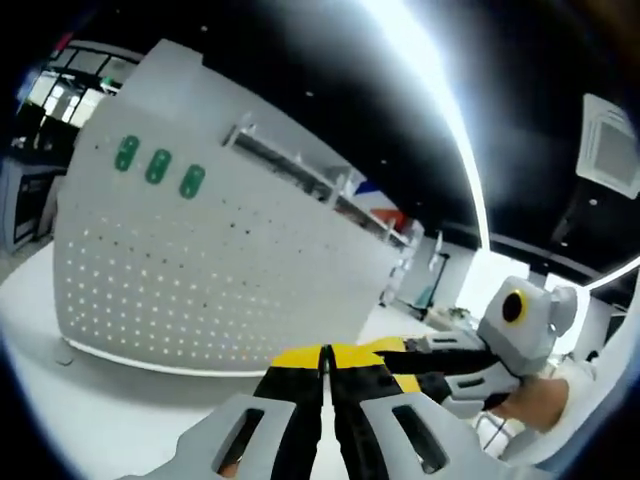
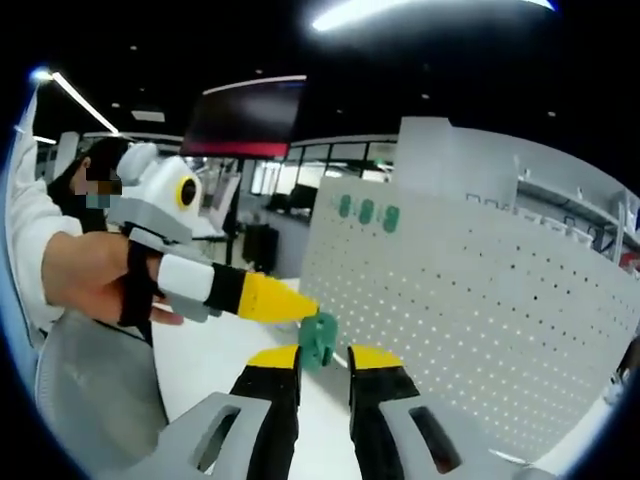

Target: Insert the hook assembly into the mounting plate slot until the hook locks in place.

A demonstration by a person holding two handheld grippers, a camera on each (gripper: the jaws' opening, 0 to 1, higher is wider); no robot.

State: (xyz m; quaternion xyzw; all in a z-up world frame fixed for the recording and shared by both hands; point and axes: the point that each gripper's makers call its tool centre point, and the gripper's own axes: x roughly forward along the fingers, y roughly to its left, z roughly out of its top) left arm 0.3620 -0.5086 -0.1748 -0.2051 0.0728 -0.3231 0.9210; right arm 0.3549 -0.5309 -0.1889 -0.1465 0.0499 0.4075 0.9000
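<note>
A white pegboard mounting plate [image 1: 220, 270] stands upright on the table, with three green hooks [image 1: 158, 166] in its upper part. The plate [image 2: 470, 300] and those hooks [image 2: 366, 211] also appear in the right gripper view. A loose green hook [image 2: 318, 342] hangs in the air at the yellow tip of my left gripper [image 2: 305, 308], which reaches in from the left. My left gripper [image 1: 325, 352] has its jaws pressed together, and the hook is hidden behind them. My right gripper [image 2: 325, 358] stands open, its jaws either side of the hook. The right gripper [image 1: 405, 365] enters the left gripper view from the right.
The white table [image 1: 90, 420] runs in front of the plate. A person's hand [image 2: 85, 275] holds the left gripper, with a grey sleeve below it. Shelving [image 1: 300, 170] and desks lie behind the plate.
</note>
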